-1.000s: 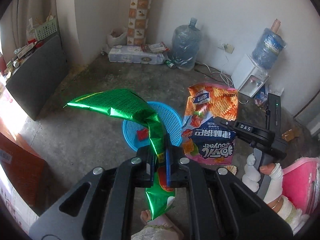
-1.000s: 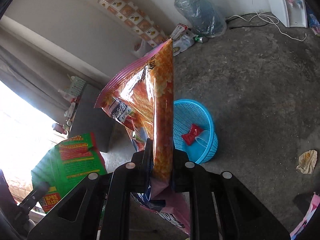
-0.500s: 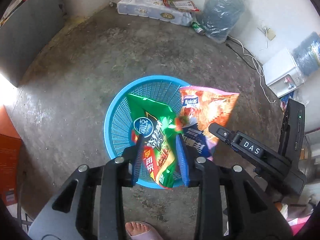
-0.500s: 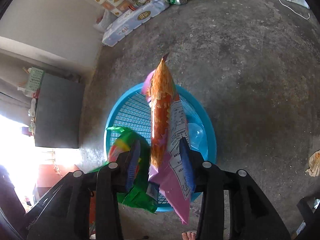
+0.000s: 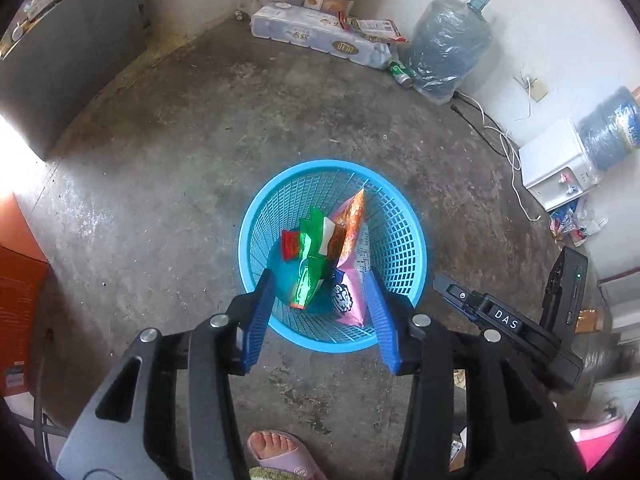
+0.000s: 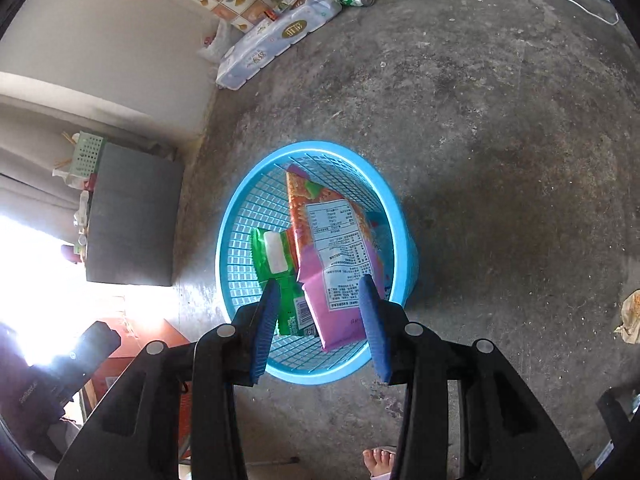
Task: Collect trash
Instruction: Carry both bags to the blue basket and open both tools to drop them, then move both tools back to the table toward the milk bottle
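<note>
Daylight floods in from the left in both views, blowing out to pure white glare at the left edge of the right wrist view. The concrete floor [image 5: 168, 184] is evenly lit and sharp. Fisheye distortion bends the walls, and dark vignetting rings the corners.

Stained concrete floor [image 5: 192, 152]; white walls [image 5: 532, 12]

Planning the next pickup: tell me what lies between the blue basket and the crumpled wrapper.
Only bare concrete floor between basket and wrapper, in the right wrist view.
</note>
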`<state>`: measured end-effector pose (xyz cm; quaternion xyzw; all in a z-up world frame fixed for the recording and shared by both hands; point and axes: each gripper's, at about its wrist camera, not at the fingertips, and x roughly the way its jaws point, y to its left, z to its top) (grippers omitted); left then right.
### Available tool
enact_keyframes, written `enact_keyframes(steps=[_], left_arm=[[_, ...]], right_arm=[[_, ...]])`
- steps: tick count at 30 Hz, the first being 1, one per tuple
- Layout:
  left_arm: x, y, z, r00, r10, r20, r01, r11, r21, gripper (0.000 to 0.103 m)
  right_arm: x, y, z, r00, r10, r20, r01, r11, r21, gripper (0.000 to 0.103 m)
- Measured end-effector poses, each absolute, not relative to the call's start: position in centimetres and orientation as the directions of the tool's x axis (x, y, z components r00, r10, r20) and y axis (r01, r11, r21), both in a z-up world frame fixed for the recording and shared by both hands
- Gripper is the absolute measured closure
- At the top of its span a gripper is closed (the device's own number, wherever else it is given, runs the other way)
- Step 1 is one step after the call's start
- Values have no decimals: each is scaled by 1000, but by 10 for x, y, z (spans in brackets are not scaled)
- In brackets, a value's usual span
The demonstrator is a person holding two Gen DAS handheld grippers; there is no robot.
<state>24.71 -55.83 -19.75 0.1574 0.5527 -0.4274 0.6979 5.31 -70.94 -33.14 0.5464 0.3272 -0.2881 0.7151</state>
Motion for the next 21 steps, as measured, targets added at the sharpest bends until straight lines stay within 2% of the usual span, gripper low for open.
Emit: enact_keyframes(steps=[2,12,15,21], left_arm=[[240,-538,-172,30,-440,-897,781,571,-254,59],[170,-368,-33,177,-552,-815,802,561,-206,42],[145,-305,-10,202,-598,-775,785,573,-237,37],[103,-182,0,308,-604,-735,707,662,-249,36]], right_arm=[[41,-694,-310,637,-75,-767,755,262,601,63],[-17,-582,-184,748,-163,-644,639,441,630,36],[-17,-545,-159,777,-108,-620,578,512,636,35],[6,-474,-102,820,27,-572,411,668,620,34]])
